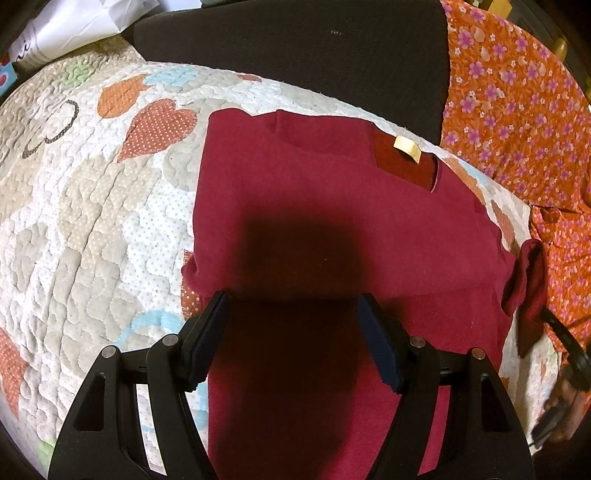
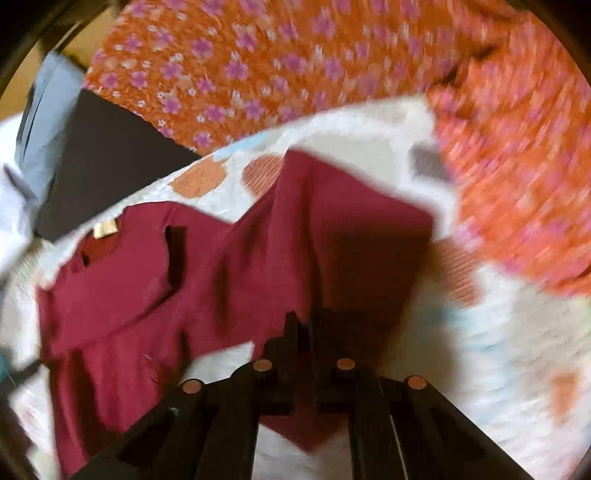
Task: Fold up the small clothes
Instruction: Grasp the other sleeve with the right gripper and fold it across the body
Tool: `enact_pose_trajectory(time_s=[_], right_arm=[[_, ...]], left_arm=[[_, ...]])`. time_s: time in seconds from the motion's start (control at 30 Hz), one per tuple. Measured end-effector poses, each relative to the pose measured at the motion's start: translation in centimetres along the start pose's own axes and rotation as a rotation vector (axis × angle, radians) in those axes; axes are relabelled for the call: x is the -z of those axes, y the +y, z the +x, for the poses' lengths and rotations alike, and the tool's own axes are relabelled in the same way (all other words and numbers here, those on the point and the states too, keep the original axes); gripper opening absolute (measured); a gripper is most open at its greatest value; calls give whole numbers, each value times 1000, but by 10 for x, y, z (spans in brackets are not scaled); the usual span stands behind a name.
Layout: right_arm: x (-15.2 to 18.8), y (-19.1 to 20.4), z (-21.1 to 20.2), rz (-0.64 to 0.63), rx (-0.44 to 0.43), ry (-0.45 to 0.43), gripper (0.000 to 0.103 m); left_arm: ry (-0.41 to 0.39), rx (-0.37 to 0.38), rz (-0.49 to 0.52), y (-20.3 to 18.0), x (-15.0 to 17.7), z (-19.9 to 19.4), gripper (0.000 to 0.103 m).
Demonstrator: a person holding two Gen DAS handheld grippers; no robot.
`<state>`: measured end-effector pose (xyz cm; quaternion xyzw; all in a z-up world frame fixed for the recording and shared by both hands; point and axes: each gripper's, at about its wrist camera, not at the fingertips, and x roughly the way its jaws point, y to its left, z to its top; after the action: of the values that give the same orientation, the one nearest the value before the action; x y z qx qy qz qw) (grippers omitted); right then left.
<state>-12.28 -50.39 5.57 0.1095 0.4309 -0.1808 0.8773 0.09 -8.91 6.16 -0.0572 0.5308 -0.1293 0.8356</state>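
Observation:
A small dark red shirt lies on a quilted heart-pattern blanket, neck and cream label at the far side. My left gripper is open and empty, hovering over the shirt's middle. In the right wrist view, which is blurred, my right gripper is shut on the shirt's right sleeve and holds it lifted off the blanket. The lifted sleeve shows in the left wrist view at the shirt's right edge.
An orange flowered cloth lies to the right of the blanket and shows in the right wrist view. A dark flat cushion sits beyond the shirt. White paper lies at the far left.

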Motion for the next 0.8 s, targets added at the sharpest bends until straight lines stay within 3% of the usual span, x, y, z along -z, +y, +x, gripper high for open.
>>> enact_pose_trajectory(time_s=[0.07, 0.2, 0.3, 0.4, 0.5, 0.57, 0.6, 0.7, 0.8], right_arm=[[-4, -11, -20, -75, 84, -38, 4], [-6, -32, -65, -267, 361, -159, 4], [5, -47, -94, -350, 462, -232, 4], [40, -55, -104, -524, 461, -240, 4], [81, -85, -76, -595, 479, -51, 5], [106, -121, -67, -470, 363, 104, 5], [114, -133, -72, -406, 306, 117, 7], [132, -166, -100, -241, 200, 90, 22], [136, -192, -120, -56, 89, 60, 26]], left_arm=[[3, 6, -4, 0, 0, -1, 71], [-8, 5, -7, 1, 1, -5, 71], [-15, 6, -19, 4, 2, -9, 71], [-14, 8, -37, 8, 2, -10, 71], [-3, 13, -54, 9, 3, -8, 71], [3, 23, -57, 9, 3, -8, 71], [2, 21, -52, 8, 4, -8, 71], [6, 16, -46, 6, 3, -7, 71], [12, 20, -52, 4, 3, -4, 71]])
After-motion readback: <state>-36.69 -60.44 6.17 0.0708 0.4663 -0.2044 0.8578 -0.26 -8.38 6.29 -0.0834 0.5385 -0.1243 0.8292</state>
